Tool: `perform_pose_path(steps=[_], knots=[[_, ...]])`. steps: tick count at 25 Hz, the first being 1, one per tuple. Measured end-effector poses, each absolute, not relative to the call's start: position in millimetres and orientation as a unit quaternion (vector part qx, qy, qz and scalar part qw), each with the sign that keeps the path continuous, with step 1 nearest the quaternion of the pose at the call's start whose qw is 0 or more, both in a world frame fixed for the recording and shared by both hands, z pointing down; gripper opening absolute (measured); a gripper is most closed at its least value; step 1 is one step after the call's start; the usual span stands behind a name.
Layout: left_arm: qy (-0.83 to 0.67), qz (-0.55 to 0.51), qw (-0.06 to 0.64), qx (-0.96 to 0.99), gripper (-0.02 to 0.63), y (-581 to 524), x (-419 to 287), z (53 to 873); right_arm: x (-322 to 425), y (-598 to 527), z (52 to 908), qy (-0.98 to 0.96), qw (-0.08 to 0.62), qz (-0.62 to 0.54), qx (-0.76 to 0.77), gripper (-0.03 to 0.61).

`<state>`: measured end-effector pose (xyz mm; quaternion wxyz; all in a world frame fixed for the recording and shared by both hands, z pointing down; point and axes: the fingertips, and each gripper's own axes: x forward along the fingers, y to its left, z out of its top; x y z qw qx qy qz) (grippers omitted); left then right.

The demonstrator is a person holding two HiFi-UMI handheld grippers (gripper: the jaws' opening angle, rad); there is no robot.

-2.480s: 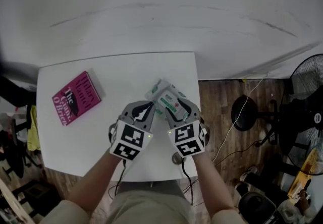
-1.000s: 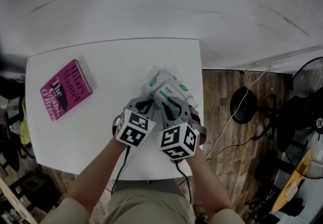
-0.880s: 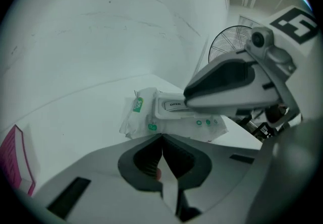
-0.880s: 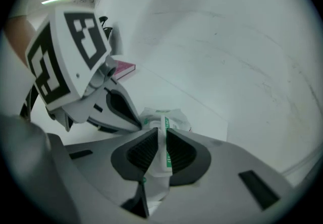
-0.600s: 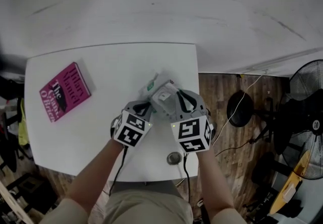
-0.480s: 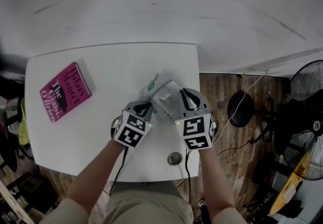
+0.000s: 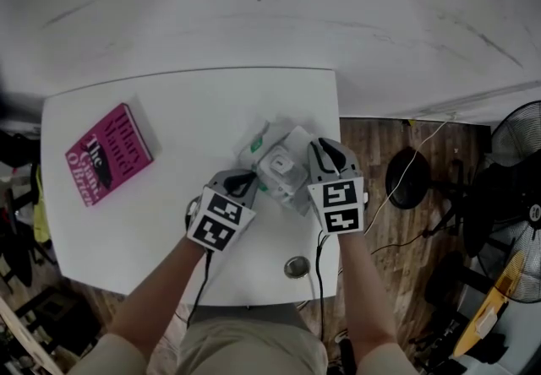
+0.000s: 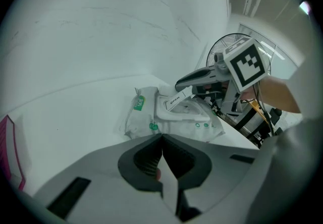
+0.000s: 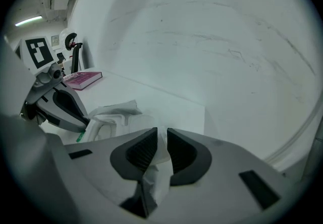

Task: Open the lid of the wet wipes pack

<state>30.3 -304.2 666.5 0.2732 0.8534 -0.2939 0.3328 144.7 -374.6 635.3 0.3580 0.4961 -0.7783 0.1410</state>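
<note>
Wet wipes pack (image 7: 269, 138) edge sits clamped in left gripper (image 7: 243, 182) fingers; the lid (image 7: 281, 167), pinched between right gripper (image 7: 325, 152) fingers just opening wider, may slip and snap shut.

1. We see the right gripper (image 9: 161, 132) just this side of the wipes pack (image 9: 118, 117). Its jaws have just opened a little, and its pads rest against a crumpled white flap (image 9: 156, 180) between them.
2. The left gripper (image 9: 81, 121) is at the pack's left end.
3. A pink book (image 9: 83, 79) lies well beyond the pack, on the white table (image 9: 171, 99).
</note>
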Motion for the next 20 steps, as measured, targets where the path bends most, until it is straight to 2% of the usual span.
perform_pose_path(steps=[6,11,14,20], knots=[[-0.297,0.333,0.270,0.853,0.023,-306,30,667,142,-375,652,-0.775,0.345,0.168,0.503,0.041],[-0.316,0.321,0.284,0.846,0.023,-307,28,665,147,-379,649,-0.763,0.337,0.190,0.519,0.034],[-0.347,0.295,0.295,0.840,0.023,-310,22,652,150,-377,631,-0.760,0.309,0.202,0.534,0.034],[-0.372,0.273,0.255,0.850,0.023,-318,11,602,143,-366,563,-0.778,0.249,0.187,0.546,0.034]])
